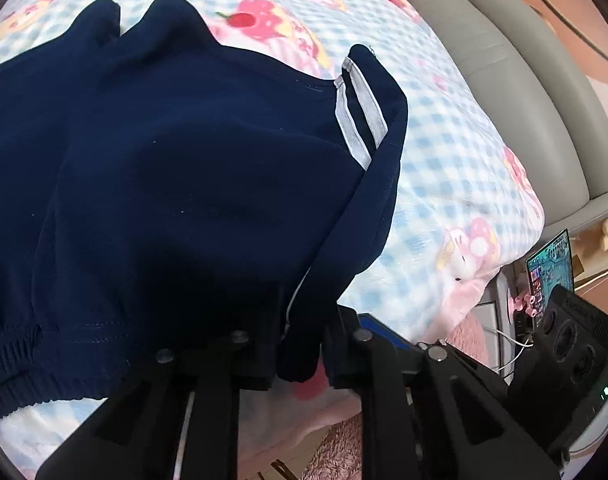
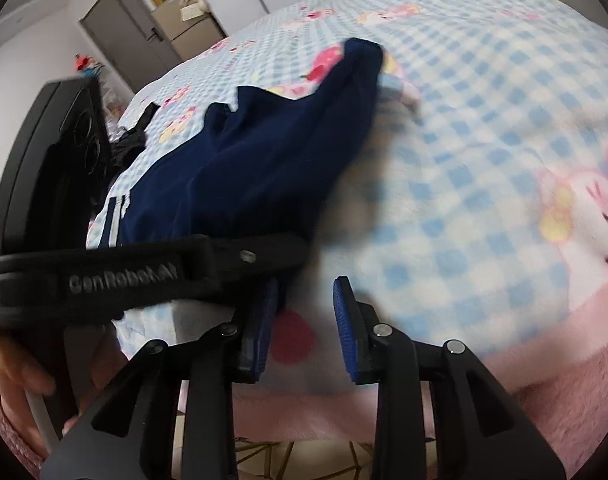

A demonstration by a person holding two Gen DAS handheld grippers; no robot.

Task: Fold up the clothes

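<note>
Your left tool (image 1: 299, 354) is pinching a narrow fold of the navy blue fabric shorts with grey side stripes (image 1: 175, 184), which are lying across the centre and left of the left wrist frame on the blue-checked fleece blanket with pink cartoon prints (image 1: 456, 184) covering the bed. Only a thin edge is sitting between the pads, so it is likely to slip out if you are lifting fast or pulling sideways.

Your right tool (image 2: 304, 332) is standing partly open with nothing between its blue pads; the hem is just beside its left pad (image 2: 259, 336) and the other tool's body is crossing close at the left of that frame, so collision is the risk.

The bed's near edge is running along the bottom of both frames. Open blanket is lying to the right and toward the top.
</note>
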